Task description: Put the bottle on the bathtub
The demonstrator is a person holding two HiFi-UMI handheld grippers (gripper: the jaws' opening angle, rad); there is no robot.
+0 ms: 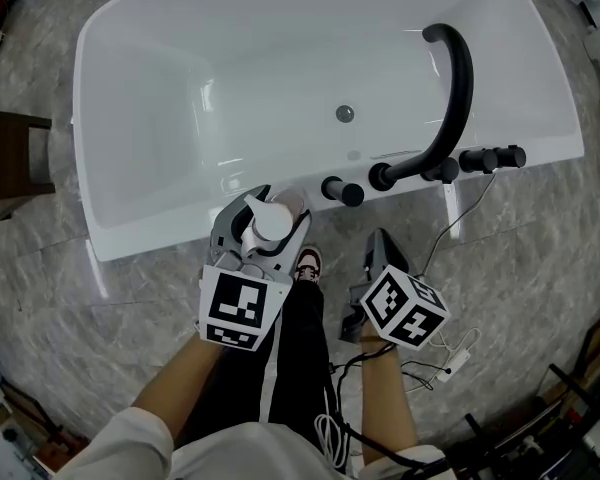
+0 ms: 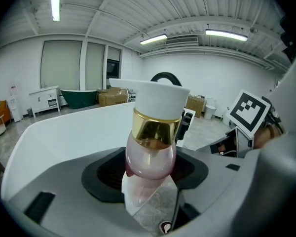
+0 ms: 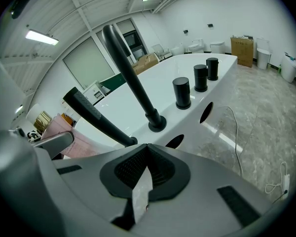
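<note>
A pink bottle (image 2: 150, 154) with a gold collar and a white cap (image 1: 271, 223) stands upright between the jaws of my left gripper (image 1: 263, 218), which is shut on it. The bottle hovers over the near rim of the white bathtub (image 1: 160, 230), left of the black knobs. From the left gripper view, the tub's white rim (image 2: 64, 127) curves behind the bottle. My right gripper (image 1: 382, 253) hangs below the rim over the floor, its jaws shut with nothing between them. Its own view shows the bathtub (image 3: 138, 105) ahead and the pink bottle (image 3: 59, 132) at the left.
A curved black faucet (image 1: 455, 88) rises from the tub's near rim, with several black knobs (image 1: 345, 191) beside it. The drain (image 1: 345, 114) sits in the basin. A white cable (image 1: 450, 353) lies on the grey marbled floor. A dark stool (image 1: 10, 153) stands at left.
</note>
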